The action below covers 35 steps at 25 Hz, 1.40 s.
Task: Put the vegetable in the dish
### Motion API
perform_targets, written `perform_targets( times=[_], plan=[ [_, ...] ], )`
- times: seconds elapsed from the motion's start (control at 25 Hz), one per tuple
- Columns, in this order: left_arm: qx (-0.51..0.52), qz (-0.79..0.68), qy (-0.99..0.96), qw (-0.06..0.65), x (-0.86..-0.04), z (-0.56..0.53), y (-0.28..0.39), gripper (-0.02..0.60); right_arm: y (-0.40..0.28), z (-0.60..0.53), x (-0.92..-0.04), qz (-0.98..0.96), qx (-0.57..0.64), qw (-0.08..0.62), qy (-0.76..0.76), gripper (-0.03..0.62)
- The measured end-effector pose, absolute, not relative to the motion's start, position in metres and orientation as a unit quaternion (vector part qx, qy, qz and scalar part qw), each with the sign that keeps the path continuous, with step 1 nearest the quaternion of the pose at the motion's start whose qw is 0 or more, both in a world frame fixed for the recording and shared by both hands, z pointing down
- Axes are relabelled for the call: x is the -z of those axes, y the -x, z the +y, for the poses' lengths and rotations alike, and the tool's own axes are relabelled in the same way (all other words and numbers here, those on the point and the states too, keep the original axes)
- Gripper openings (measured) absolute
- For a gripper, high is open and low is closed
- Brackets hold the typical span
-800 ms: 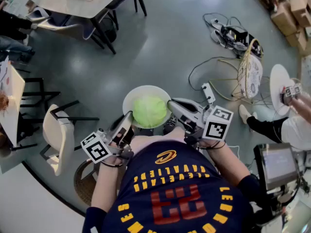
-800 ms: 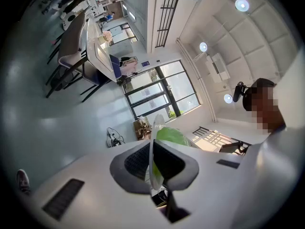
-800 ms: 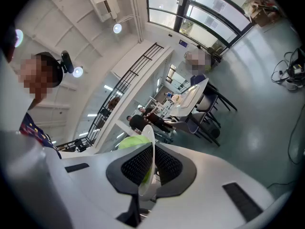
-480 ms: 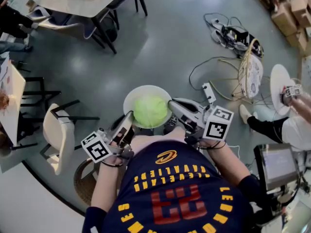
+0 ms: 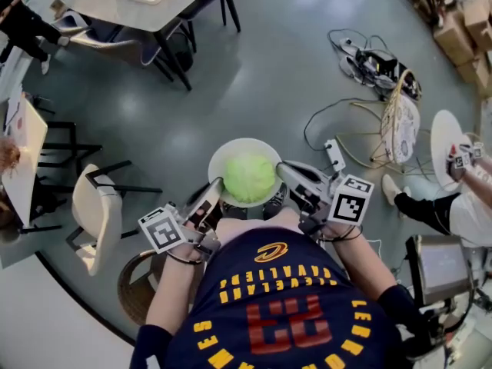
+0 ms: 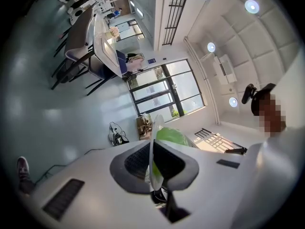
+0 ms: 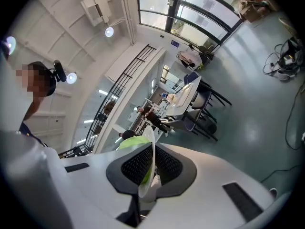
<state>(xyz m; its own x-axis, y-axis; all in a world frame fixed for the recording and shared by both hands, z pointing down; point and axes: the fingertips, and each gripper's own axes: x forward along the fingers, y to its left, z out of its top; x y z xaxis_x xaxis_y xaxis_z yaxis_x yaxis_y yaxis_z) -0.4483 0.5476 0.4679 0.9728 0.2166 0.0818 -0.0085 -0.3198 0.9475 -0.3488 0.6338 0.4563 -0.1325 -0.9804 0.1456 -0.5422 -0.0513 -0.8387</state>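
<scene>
Clamping the dish (image 5: pixel 237 144) rim, left gripper (image 5: pixel 214 188) and right gripper (image 5: pixel 284 169) fingers (image 7: pixel 169 164) flank the cabbage (image 5: pixel 248 177) inside

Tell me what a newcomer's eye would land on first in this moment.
A round pale green cabbage head sits in a white round dish at the centre of the head view, held above the grey floor. The left gripper and right gripper each clamp the dish's rim from opposite sides, just ahead of the person's navy jersey.
</scene>
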Motion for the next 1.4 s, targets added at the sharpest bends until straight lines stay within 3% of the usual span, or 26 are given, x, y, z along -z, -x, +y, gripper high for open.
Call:
perform_targets(
  times=[0.36,0.96,1.4],
  plan=[
    [-0.149,0.026,-0.756,0.637,-0.493,0.581,0.427,0.011,0.322,0.669,-0.478,0.59,0.461,0.308,0.587,0.015],
    [-0.146,0.001,-0.743,0.654,-0.498,0.634,0.372,0.011,0.267,0.715,-0.49,0.605,0.475,0.314,0.556,0.015],
    [-0.144,0.005,-0.744,0.653,-0.51,0.596,0.356,0.011,0.253,0.677,-0.501,0.595,0.493,0.306,0.556,0.015]
  ],
)
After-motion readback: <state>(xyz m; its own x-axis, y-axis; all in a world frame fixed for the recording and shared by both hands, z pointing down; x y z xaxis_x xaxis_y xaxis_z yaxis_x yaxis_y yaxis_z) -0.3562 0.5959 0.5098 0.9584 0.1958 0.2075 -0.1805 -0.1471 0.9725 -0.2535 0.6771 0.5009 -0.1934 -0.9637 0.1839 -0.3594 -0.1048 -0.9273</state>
